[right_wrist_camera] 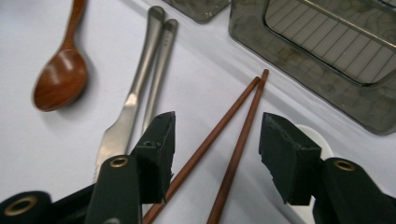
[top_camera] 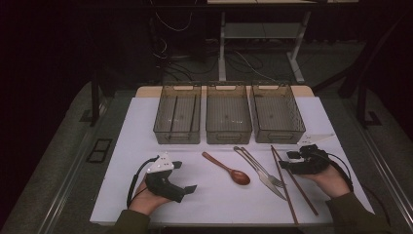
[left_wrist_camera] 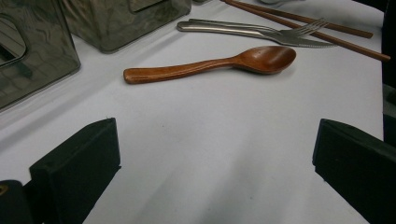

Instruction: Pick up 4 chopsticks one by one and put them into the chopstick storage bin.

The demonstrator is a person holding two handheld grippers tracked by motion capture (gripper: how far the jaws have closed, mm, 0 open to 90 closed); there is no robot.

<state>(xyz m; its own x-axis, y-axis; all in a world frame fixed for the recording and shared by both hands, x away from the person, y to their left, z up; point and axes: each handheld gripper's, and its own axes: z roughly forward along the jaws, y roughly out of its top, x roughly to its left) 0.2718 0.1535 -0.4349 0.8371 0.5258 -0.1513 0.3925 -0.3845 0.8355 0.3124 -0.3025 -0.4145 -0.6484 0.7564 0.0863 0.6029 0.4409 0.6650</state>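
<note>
The right gripper point(right_wrist_camera: 215, 154) straddles the pair of wooden chopsticks point(right_wrist_camera: 233, 140), which lie on the white bench point(top_camera: 214, 200) between the knife and fork point(top_camera: 260, 168) and the right edge, in front of the right-hand bin point(top_camera: 277, 114); its jaws stand released on either side of the sticks, not yet pressing them. The left gripper point(left_wrist_camera: 210, 158) rests spread and empty near the wooden spoon point(left_wrist_camera: 210, 65). Light, stiff, thin and round, the chopsticks will likely roll or split apart, so both are best pinched together near mid-length.

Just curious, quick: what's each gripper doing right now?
Left gripper: open, holding nothing.
Right gripper: open around the chopsticks, not gripping them.
</note>
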